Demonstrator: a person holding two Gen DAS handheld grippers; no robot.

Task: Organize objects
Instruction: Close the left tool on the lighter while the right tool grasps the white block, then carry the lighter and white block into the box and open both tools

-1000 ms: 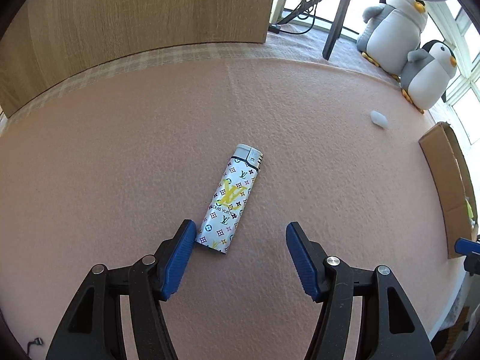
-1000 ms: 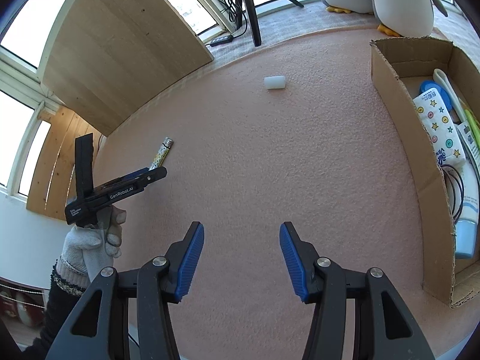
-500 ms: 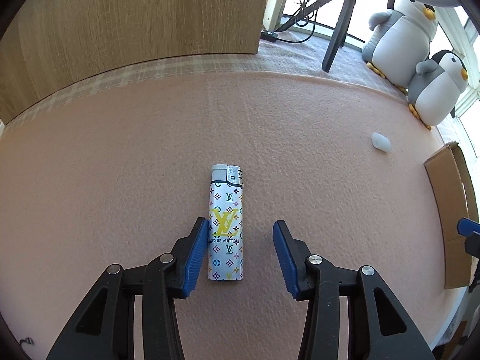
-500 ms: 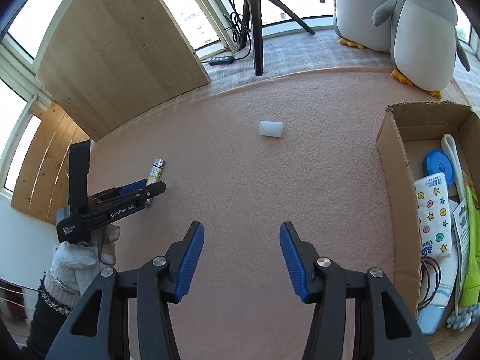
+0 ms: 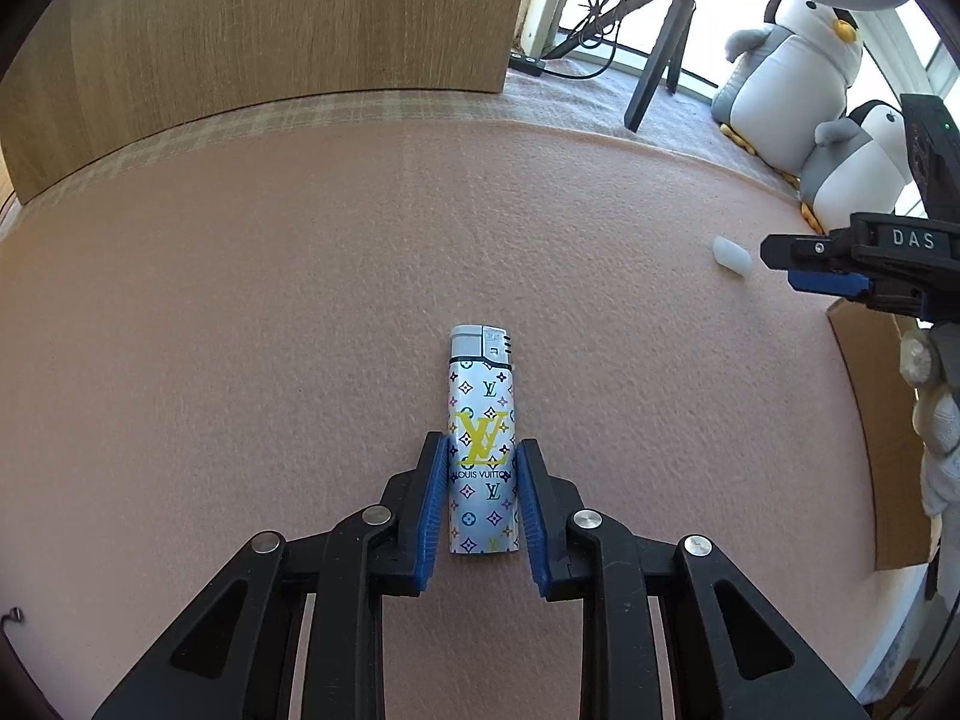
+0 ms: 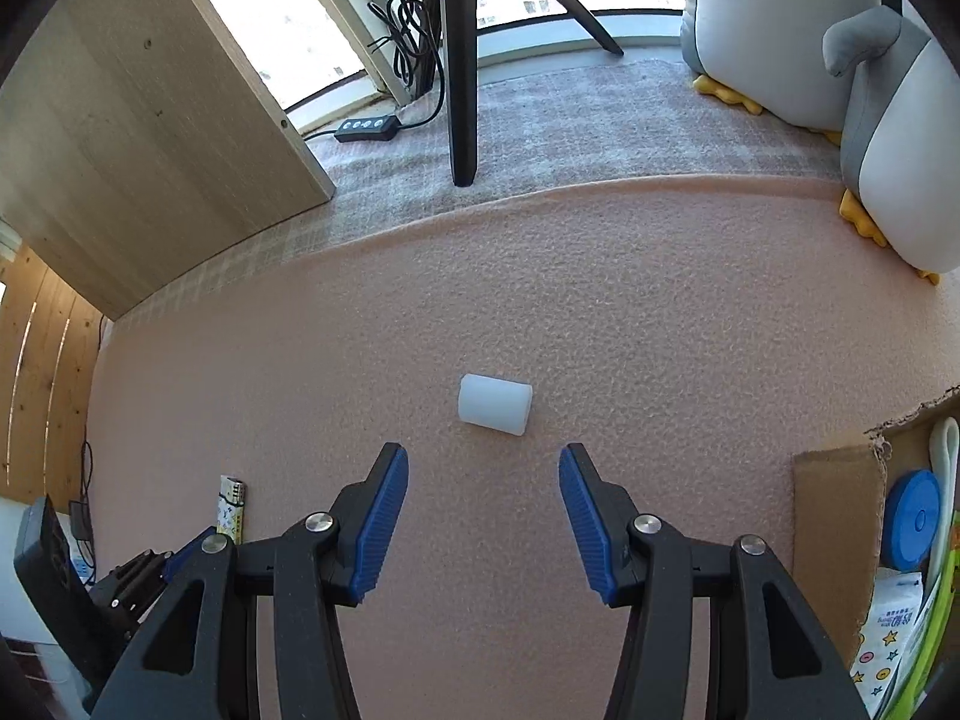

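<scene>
A pink mat (image 5: 300, 300) spreads wide and bare, its far edge meeting grey carpet (image 6: 570, 120). A box (image 6: 834, 528) borders its right. The left gripper (image 5: 483, 498) clamps a white monogrammed lighter (image 5: 483, 450) lying flat. The right gripper (image 6: 483, 516) gapes just short of a white cylinder (image 6: 495, 403).

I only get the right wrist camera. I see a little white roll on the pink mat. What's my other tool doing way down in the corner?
Observer: The left tool has its blue pads on both sides of a patterned lighter lying flat on the mat.
Operator: Is the lighter crooked?
Observer: No, it lines up straight between the pads, metal cap pointing away from the tool.
Operator: Where's my tool from over there?
Observer: The right tool comes in at the left camera's right edge, tips close to the white roll, with a gloved hand below it.
</scene>
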